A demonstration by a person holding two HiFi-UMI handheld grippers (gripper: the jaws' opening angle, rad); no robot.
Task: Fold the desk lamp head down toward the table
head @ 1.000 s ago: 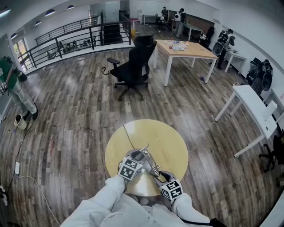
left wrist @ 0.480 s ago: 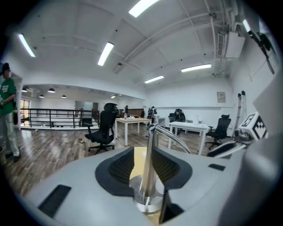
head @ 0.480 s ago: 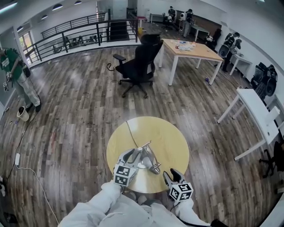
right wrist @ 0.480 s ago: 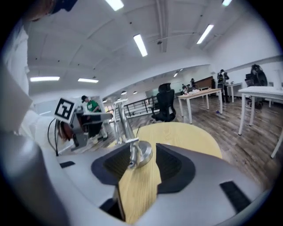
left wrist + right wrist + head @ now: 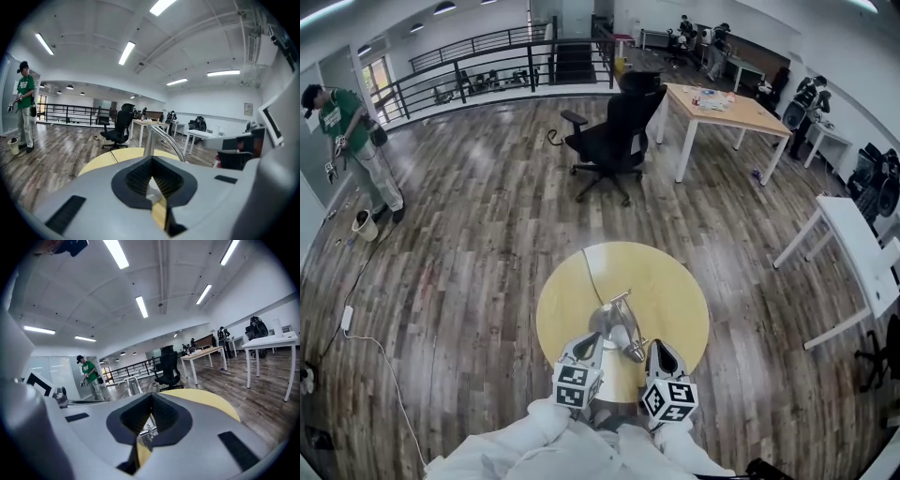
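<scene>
1. The desk lamp (image 5: 619, 323), all bare metal, stands on the round yellow table (image 5: 675, 291). It is just ahead of my two hand-held grippers, in the gap between their tips. I cannot tell how its head is angled.
2. My left hand-held gripper (image 5: 592, 339) sits just left of the lamp, not touching it. Its jaws have just closed, pad against pad with nothing caught between them. In the left gripper view the lamp's curved tube rises right beyond the tips.
3. My right hand-held gripper (image 5: 657, 349) sits just right of the lamp, also clear of it. Its jaws have just closed too, and they hold nothing.
4. A thin cord (image 5: 592, 277) runs from the lamp across the table, away from both tips.
5. Well ahead of the tips, a black office chair (image 5: 614, 131) stands on the wood floor beside a wooden desk (image 5: 727, 108).
6. Far off to the left of my left hand-held gripper, a person in a green shirt (image 5: 352, 122) stands near a bucket (image 5: 364, 223).
7. Off to the right of my right hand-held gripper is a white desk (image 5: 862, 253).
</scene>
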